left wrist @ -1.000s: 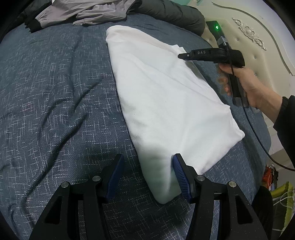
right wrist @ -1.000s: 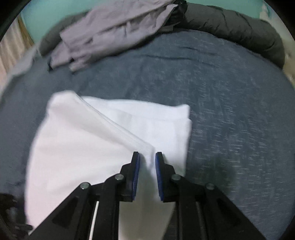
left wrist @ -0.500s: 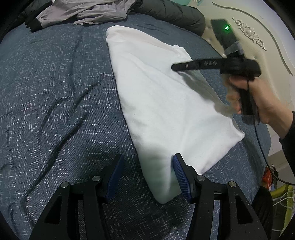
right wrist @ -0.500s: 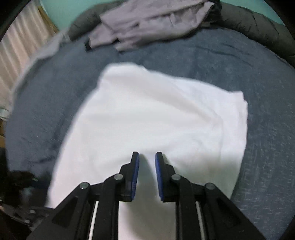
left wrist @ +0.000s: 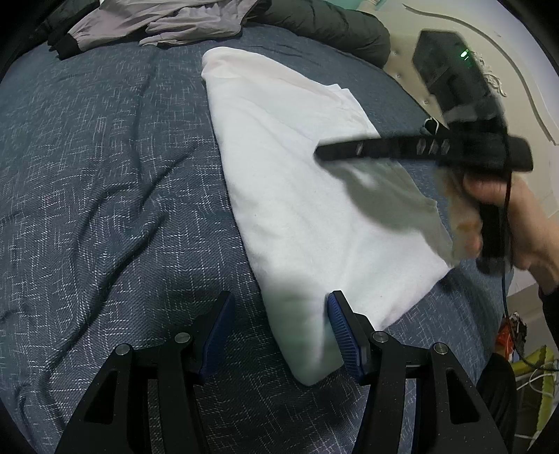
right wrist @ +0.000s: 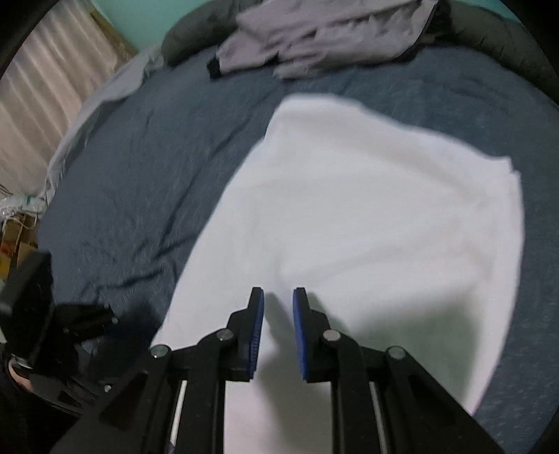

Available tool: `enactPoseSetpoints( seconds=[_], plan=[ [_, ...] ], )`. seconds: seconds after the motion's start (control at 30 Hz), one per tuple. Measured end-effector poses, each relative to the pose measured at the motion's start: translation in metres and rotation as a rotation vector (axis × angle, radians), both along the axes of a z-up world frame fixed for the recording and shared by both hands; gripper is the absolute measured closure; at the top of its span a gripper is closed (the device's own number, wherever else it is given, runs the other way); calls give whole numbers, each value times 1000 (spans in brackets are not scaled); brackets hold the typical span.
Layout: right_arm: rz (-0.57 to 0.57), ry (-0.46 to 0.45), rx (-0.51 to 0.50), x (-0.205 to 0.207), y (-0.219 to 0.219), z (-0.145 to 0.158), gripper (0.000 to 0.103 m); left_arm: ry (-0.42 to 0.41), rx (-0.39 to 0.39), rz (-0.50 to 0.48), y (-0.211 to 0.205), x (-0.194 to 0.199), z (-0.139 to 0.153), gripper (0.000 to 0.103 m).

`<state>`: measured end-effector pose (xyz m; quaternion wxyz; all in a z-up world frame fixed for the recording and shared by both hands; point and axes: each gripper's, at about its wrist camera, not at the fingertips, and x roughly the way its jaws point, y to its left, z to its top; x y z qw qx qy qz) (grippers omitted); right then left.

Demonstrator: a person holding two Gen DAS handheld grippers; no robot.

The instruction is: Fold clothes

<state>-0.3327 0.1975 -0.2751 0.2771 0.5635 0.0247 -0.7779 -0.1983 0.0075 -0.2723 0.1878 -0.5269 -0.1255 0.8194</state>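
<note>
Bedspread (left wrist: 104, 167): woven cloth, blue-grey, flecked herringbone texture, matt, creased at left of frame. White garment (left wrist: 297, 195): soft smooth cloth, matt, fine nap. Grey clothes (left wrist: 167, 21), upper left: thin, smooth fabric with a slight sheen. Left gripper (left wrist: 279, 331): black matt plastic, grainy finish; fingers (left wrist: 342, 331) faced with ribbed blue pads (rubber-like); shiny metal pins at the joints.

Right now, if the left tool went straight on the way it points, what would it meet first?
Probably the folded white garment: its near corner already sits between the open left tool's fingers, above the blue bedspread. Its height above the fabric is unclear.
</note>
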Motion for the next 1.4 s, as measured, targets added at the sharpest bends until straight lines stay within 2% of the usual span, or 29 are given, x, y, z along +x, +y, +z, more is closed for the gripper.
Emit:
enactPoseSetpoints(
  seconds=[0.1, 0.57, 0.7, 0.83, 0.97, 1.0, 1.03, 1.1, 1.23, 1.4],
  plan=[
    [-42, -4, 24, 1, 13, -6, 88, -3, 9, 4, 0, -1, -1, 43],
    [-335, 49, 85, 24, 116, 14, 92, -7, 16, 10, -1, -12, -5, 42],
    [-391, 55, 100, 27, 135, 17, 85, -9, 23, 17, -1, -9, -3, 42],
    [-394, 45, 106, 24, 133, 15, 70, -6, 22, 16, 0, -9, -4, 42],
    [-397, 34, 113, 22, 131, 12, 70, -10, 25, 16, -1, -10, -5, 41],
    [-397, 31, 114, 21, 131, 11, 72, -10, 24, 15, 0, -11, -5, 41],
    [-398, 29, 116, 20, 130, 11, 86, -9, 23, 16, 1, -12, -5, 41],
    [-400, 23, 119, 19, 130, 9, 94, -9, 23, 16, 2, -12, -6, 41],
    [-426, 23, 139, 17, 133, 8, 98, -10, 27, 28, 4, -15, -6, 40],
    [-502, 52, 61, 31, 160, 21, 98, -10, 51, 49, -1, -15, -5, 40]
  ],
)
